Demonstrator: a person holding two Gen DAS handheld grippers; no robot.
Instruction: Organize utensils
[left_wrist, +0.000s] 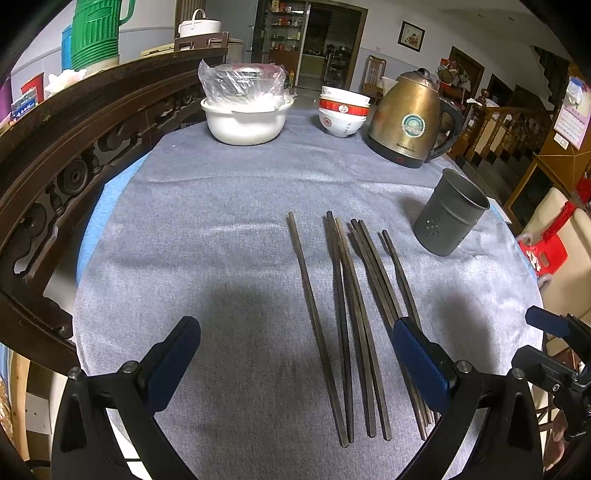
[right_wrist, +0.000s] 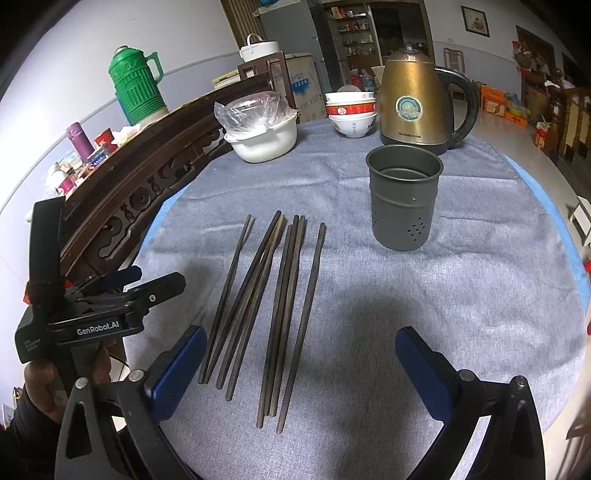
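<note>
Several dark wooden chopsticks (left_wrist: 351, 325) lie side by side on the grey cloth (left_wrist: 221, 221), pointing away from me; they also show in the right wrist view (right_wrist: 273, 302). A grey metal utensil holder (left_wrist: 448, 212) stands upright and empty to their right, also in the right wrist view (right_wrist: 404, 197). My left gripper (left_wrist: 295, 354) is open and empty, low over the near ends of the chopsticks. My right gripper (right_wrist: 301, 369) is open and empty, just right of the chopsticks. The left gripper (right_wrist: 122, 286) shows at the left of the right wrist view.
A brass electric kettle (left_wrist: 410, 118), stacked red-and-white bowls (left_wrist: 343, 112) and a white pot with a plastic-wrapped dish (left_wrist: 245, 107) stand at the far side of the table. A carved dark wooden rail (left_wrist: 74, 155) runs along the left. A green thermos (right_wrist: 138, 86) stands behind it.
</note>
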